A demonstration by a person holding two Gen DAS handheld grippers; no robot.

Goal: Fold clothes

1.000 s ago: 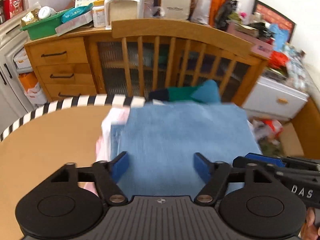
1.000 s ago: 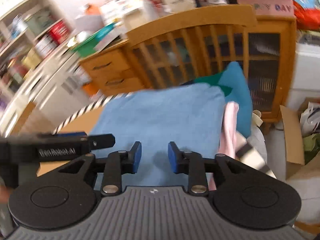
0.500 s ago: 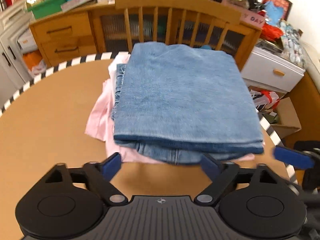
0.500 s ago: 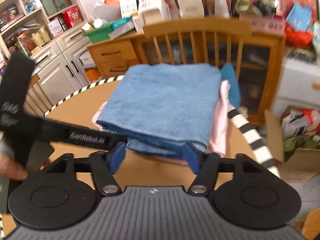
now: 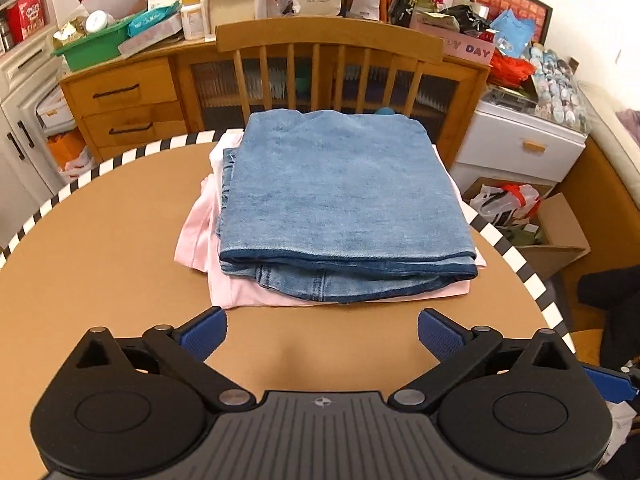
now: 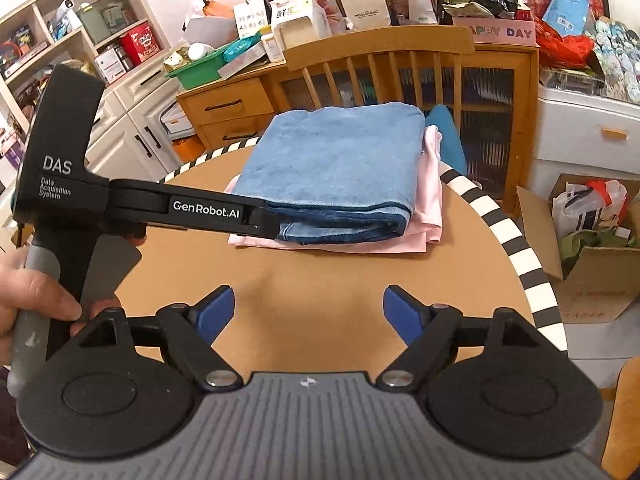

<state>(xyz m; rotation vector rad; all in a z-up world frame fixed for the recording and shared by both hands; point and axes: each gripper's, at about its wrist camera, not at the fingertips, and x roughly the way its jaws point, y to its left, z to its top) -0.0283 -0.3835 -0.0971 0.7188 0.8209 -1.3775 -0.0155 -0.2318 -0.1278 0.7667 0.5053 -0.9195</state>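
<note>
Folded blue jeans (image 5: 340, 196) lie on top of a folded pink garment (image 5: 200, 224) at the far side of the round brown table (image 5: 92, 264). The stack also shows in the right wrist view, jeans (image 6: 340, 168) over pink cloth (image 6: 430, 204). My left gripper (image 5: 322, 334) is open and empty, held above the table just short of the stack. My right gripper (image 6: 308, 314) is open and empty, also short of the stack. The left gripper's black body (image 6: 160, 204) crosses the right wrist view and hides the stack's left front corner.
A wooden chair (image 5: 330, 64) stands behind the table with a teal cloth (image 6: 448, 136) on it. Behind it are a cluttered wooden sideboard (image 5: 120, 100) and a white drawer unit (image 5: 524, 140). A cardboard box (image 6: 592, 256) sits on the floor at right. The table rim is black-and-white striped (image 6: 516, 240).
Both grippers have pulled back from over the jeans toward the near side of the table and opened wider. The folded stack now lies free in front of them.
</note>
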